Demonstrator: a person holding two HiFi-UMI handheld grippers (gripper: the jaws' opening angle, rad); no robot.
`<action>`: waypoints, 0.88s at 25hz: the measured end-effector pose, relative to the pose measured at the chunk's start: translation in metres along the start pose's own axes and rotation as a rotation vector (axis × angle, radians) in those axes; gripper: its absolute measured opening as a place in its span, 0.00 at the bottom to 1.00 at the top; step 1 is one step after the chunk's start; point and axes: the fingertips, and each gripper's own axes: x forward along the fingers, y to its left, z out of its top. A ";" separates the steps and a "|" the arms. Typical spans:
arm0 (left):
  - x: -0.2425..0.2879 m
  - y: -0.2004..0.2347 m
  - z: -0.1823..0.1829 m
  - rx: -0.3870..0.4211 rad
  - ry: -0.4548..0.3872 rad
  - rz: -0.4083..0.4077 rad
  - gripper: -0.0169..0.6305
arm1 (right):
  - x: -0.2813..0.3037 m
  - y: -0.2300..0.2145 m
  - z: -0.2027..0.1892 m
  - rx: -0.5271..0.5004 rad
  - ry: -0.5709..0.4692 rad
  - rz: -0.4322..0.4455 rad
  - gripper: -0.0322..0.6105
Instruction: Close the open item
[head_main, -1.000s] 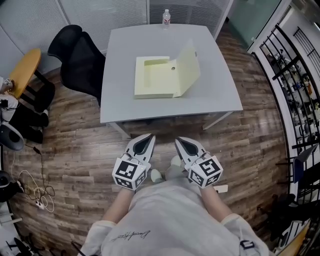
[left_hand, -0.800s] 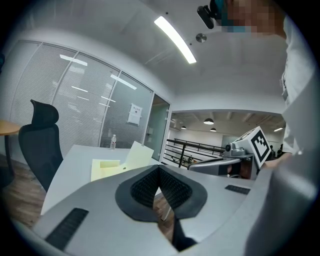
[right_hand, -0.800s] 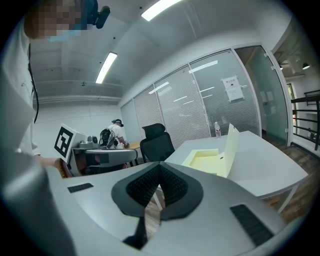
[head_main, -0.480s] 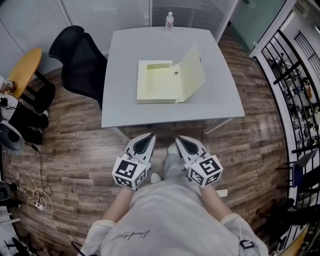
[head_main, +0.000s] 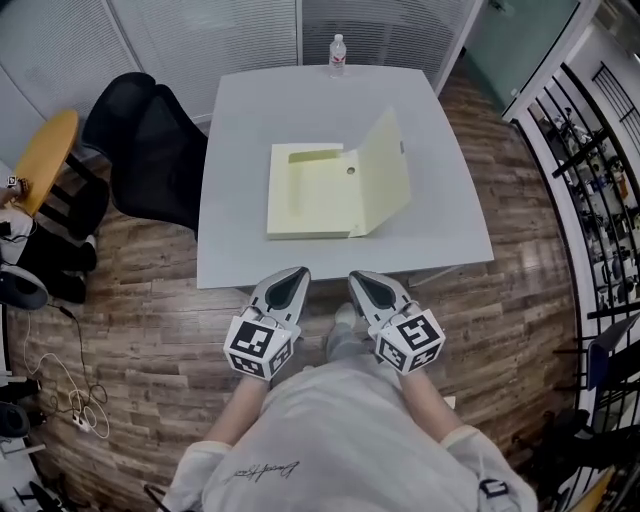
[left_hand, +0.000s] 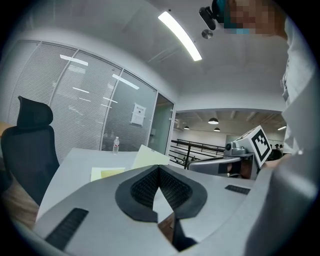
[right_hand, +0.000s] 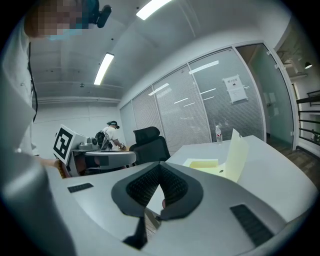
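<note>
First, bring the shut, empty left tool (head_main: 293, 274) and right tool (head_main: 359, 279) from lower centre to the pale yellow box file (head_main: 308, 195) on the tabletop (head_main: 245, 120) at frame centre, then press its raised flap (head_main: 386, 170) leftward and down.

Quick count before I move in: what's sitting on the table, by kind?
Pale yellow file box, lid standing open: 1
Clear water bottle, at the far edge: 1
Total: 2
</note>
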 end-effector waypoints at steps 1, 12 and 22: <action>0.009 0.004 0.005 0.003 -0.002 0.003 0.04 | 0.005 -0.008 0.005 -0.004 0.000 0.005 0.07; 0.090 0.041 0.031 -0.005 0.006 0.052 0.04 | 0.053 -0.085 0.048 -0.005 0.004 0.049 0.07; 0.142 0.047 0.042 -0.006 0.011 0.060 0.04 | 0.052 -0.142 0.083 -0.001 -0.031 0.038 0.07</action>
